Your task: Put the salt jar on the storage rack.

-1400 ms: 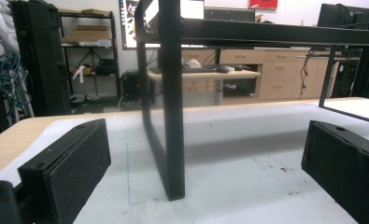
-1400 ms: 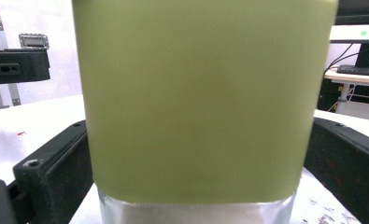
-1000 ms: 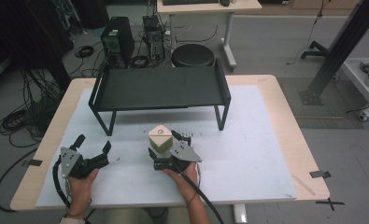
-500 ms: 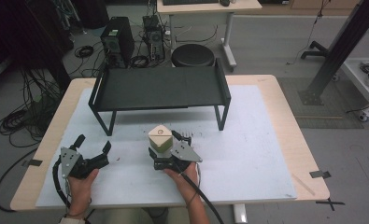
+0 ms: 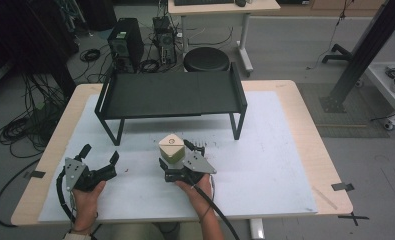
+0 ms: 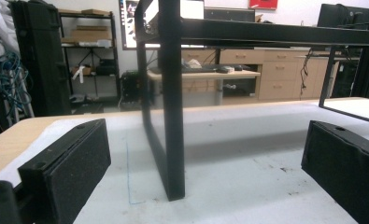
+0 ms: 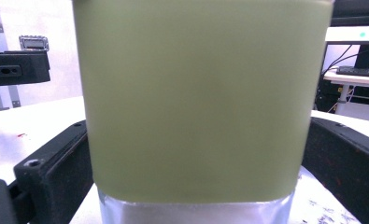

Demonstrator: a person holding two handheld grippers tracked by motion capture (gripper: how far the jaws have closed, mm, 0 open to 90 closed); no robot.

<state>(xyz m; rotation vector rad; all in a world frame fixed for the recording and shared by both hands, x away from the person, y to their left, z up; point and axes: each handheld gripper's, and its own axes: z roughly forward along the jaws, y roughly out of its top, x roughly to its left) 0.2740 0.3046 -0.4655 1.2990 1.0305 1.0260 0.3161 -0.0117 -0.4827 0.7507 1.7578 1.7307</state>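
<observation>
Close up, green container (image 7: pixel 198 100) edges cut off.

Upright pale-green square jar (image 5: pixel 171 148), clear base, on white mat (image 5: pixel 265 150)

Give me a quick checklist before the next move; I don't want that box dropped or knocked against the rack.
1. Right tool around the box, one jaw on each side: ok.
2. Jaws pressing firmly on the box: cannot tell.
3. Box upright: ok.
4. Left tool open and holding nothing: ok.
5. Top of the black rack free for a box: ok.
6. Left tool apart from the rack's leg: ok, the leg stands ahead of the jaws.
</observation>
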